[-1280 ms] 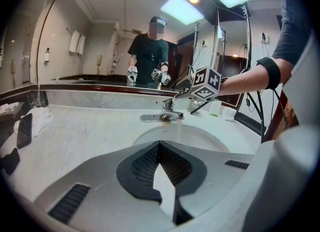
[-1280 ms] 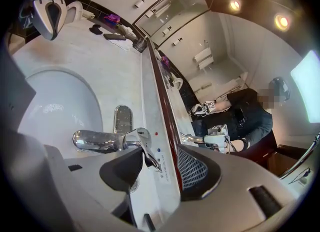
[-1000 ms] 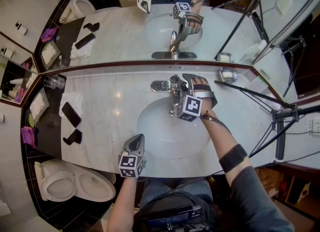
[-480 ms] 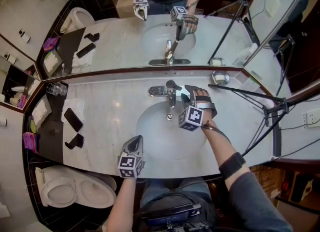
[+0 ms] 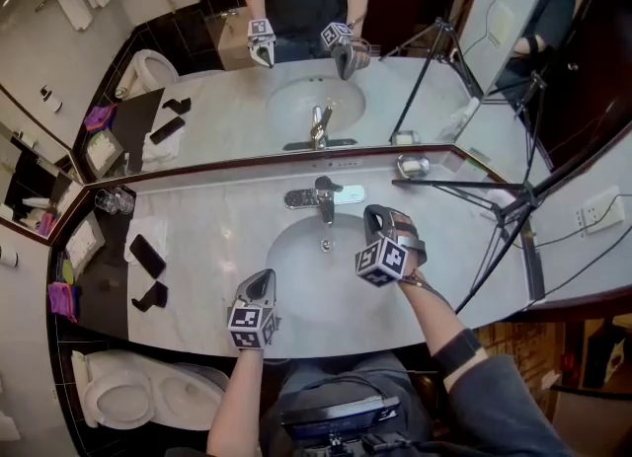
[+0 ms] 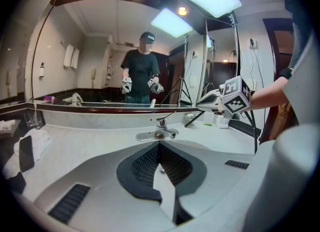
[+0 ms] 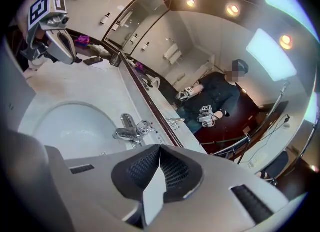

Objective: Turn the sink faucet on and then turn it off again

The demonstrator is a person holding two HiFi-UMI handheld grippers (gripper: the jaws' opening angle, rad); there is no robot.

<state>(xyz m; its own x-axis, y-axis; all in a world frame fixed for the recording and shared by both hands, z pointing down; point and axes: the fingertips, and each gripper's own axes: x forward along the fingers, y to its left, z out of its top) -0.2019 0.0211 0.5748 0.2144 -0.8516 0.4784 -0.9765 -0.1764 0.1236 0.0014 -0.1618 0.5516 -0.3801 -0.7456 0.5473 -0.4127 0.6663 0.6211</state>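
The chrome faucet [image 5: 323, 197] stands at the back of the white oval sink [image 5: 296, 292]; no stream of water shows under its spout. My right gripper [image 5: 374, 214] hovers over the basin's right side, to the right of the faucet and apart from it. Its jaws have just been closing and are shut, with nothing between them. The right gripper view shows the faucet [image 7: 131, 130] ahead and to the left of those shut jaws. My left gripper [image 5: 265, 278] hangs shut and empty over the sink's near left rim. In the left gripper view the faucet [image 6: 159, 131] sits straight ahead.
A mirror [image 5: 227, 110] runs along the back of the marble counter [image 5: 217, 218]. At the left lie a black phone [image 5: 146, 256] on a cloth, a dark object [image 5: 148, 296] and glasses [image 5: 114, 201]. A small dish [image 5: 413, 166] and a tripod [image 5: 509, 210] stand right. A toilet [image 5: 128, 396] is below left.
My right gripper has come off the faucet handle, drawn back to the right over the basin, and shut its jaws. The left gripper has risen a little.
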